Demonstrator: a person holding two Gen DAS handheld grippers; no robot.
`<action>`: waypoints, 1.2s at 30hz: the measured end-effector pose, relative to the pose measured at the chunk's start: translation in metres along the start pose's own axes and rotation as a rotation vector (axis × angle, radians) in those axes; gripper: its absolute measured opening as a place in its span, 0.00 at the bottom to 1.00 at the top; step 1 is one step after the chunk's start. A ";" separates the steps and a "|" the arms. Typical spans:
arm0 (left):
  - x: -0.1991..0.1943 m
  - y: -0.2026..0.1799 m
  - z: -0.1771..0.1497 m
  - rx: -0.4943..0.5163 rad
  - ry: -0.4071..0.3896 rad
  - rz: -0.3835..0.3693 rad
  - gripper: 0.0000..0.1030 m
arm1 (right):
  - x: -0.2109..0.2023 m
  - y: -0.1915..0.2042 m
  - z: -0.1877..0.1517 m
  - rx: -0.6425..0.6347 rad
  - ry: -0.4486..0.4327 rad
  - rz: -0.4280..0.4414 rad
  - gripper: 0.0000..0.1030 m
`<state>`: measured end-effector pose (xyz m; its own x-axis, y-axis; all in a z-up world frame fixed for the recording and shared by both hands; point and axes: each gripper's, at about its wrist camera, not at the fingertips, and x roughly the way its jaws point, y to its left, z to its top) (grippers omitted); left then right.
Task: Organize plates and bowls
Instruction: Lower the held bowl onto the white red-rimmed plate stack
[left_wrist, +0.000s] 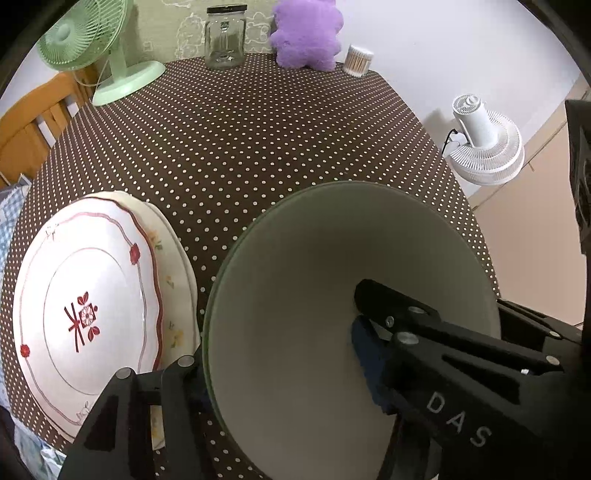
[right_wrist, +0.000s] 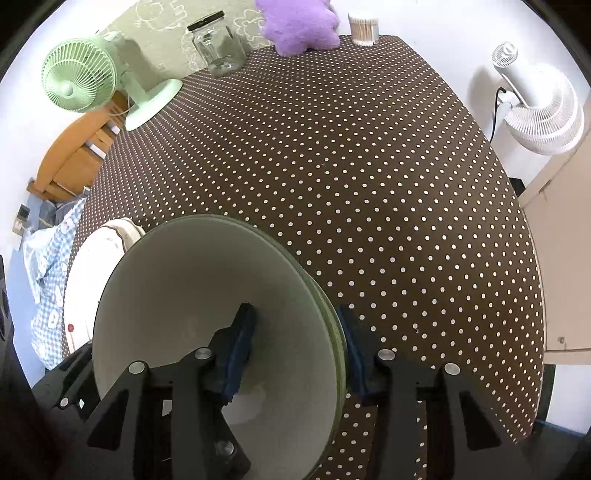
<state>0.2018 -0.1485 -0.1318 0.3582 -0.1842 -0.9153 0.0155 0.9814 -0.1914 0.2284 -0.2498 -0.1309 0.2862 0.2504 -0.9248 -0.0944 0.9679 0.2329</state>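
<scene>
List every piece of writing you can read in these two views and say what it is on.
"DAS": white letters on the black arm of the left claw, in the left wrist view.
A red Chinese-style character beside a flower emblem, painted in the centre of the top white plate; I cannot read it with confidence.
Blue checked cloth at the table's edge: pale shapes that may be letters, too blurred to read.
Nothing else carries legible text.

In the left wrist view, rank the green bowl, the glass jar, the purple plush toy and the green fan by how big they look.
1. Green bowl, though it is nearest the camera.
2. Green fan.
3. Purple plush toy.
4. Glass jar.
Plush toy and jar look close in size, so their order is unsure.
</scene>
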 end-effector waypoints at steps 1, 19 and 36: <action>-0.001 0.000 -0.001 -0.009 0.003 -0.005 0.59 | 0.000 0.000 0.000 0.000 0.002 0.003 0.47; -0.054 -0.003 0.012 0.007 -0.070 0.011 0.58 | -0.054 0.011 0.006 -0.044 -0.070 0.007 0.47; -0.089 0.048 0.019 0.000 -0.124 0.034 0.58 | -0.075 0.076 0.008 -0.085 -0.121 0.007 0.47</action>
<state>0.1879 -0.0838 -0.0530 0.4717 -0.1427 -0.8701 0.0013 0.9869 -0.1612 0.2077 -0.1942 -0.0416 0.3973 0.2629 -0.8792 -0.1758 0.9622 0.2082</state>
